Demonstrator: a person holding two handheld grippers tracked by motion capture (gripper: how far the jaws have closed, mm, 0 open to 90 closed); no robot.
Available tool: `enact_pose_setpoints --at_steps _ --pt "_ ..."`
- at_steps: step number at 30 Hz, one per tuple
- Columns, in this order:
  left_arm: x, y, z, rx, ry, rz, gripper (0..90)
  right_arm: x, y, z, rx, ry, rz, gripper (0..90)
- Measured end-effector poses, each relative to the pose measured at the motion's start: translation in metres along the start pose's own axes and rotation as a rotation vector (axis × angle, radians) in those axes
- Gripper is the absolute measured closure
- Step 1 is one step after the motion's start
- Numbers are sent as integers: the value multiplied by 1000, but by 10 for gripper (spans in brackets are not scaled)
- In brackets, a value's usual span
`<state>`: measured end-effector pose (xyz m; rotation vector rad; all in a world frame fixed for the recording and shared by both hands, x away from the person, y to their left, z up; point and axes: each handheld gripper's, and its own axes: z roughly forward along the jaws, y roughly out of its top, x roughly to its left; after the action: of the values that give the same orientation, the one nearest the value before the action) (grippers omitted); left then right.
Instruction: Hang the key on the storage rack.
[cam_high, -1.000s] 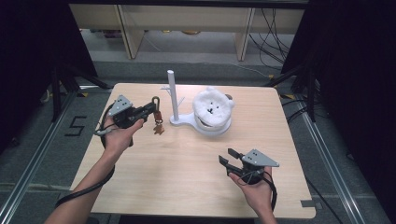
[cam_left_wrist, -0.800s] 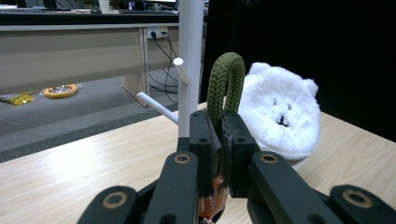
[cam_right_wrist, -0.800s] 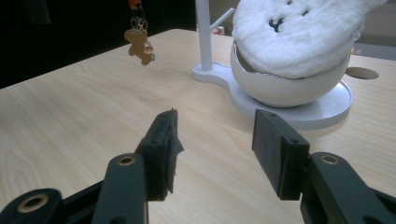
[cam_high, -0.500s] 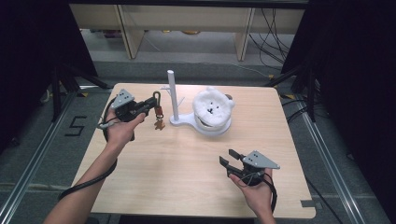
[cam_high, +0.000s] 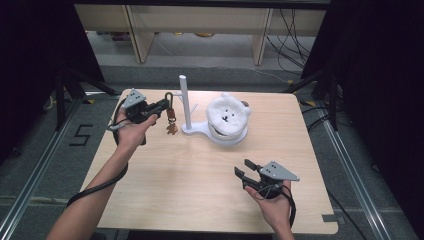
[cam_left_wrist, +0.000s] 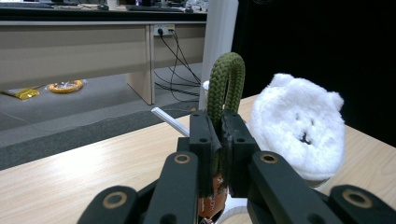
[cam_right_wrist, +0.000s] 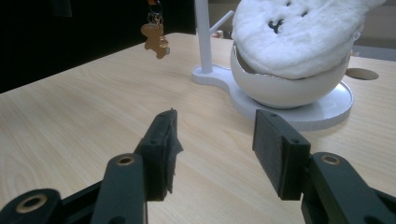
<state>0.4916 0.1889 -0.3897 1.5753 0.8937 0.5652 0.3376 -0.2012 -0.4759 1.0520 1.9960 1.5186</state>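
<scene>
Left gripper view looks along the left gripper, whose two black jaws are pressed together on a loop of olive green rope that arches up out of the pinch. Just below the jaws, a small brown piece of the keychain shows. Beyond the rope stand a white post and a fluffy white plush face, off to the right.

From the high view, the left gripper is held above the far left part of the wooden table, pointing toward the post of a white stand. The rope loop sits at its tips, close beside the post but apart from it, and a small brown bear charm hangs beneath, clear of the table. The plush face rests in the bowl end of the stand.

The right gripper rests near the table's front right, well apart from the stand. In the right gripper view its jaws stand spread with nothing between them, aimed at the bowl, with the bear charm dangling at upper left.
</scene>
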Motion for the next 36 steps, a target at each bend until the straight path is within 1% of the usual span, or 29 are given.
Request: enact_pose_setpoints --at_steps 1,2,3,4,5,12,13,14,18,19,20,21,23,24,25,26,27,28,32,35,36 --pt "1 0 1 0 2 -3 837 -1 0 0 -4 -5 -26 510" --pt "1 0 2 4 3 -2 837 -1 -1 0 1 0 -11 510" --pt "3 1 3 7 4 -4 837 -1 -2 2 -9 12 6 510" --pt "3 1 3 7 4 -4 837 -1 -2 2 -6 12 7 510" --pt "3 1 4 7 5 -6 837 -1 -1 2 -10 10 -7 510" --pt "4 2 10 17 2 -11 837 -2 -1 1 -8 7 -7 510" --pt "4 2 10 20 2 -10 837 -2 -1 1 2 -1 -9 510" --pt "4 2 12 24 3 -11 837 -2 -1 1 -11 -2 -17 510" --pt "5 2 15 25 0 -19 837 -2 -1 1 -9 -4 -16 510" --pt "5 3 15 27 -1 -20 837 -2 -1 1 4 -2 -8 510" --pt "5 3 16 26 -1 -26 837 -2 -1 1 -7 8 1 510" --pt "5 2 16 25 -1 -32 838 -2 -1 0 -3 -13 1 510" --pt "5 2 17 22 -2 -41 837 -2 -1 0 -3 -10 -1 510" --pt "6 2 18 22 -2 -44 837 -2 -2 0 2 -4 9 510" --pt "6 2 18 23 -4 -45 837 -2 -2 0 2 -4 9 510" --pt "6 2 19 22 -5 -54 837 -1 -2 -1 5 -12 17 510" --pt "7 2 19 22 -6 -58 837 -2 -2 -1 4 -12 16 510" --pt "7 2 20 21 -7 -65 837 -2 -2 1 -14 -1 5 510" --pt "9 1 21 24 -8 -79 838 -3 -3 1 -15 -1 10 509" --pt "9 1 23 24 -5 -87 838 -3 -3 1 -15 -1 11 509" --pt "9 1 23 24 -6 -90 838 -2 -2 -1 3 -9 16 509"
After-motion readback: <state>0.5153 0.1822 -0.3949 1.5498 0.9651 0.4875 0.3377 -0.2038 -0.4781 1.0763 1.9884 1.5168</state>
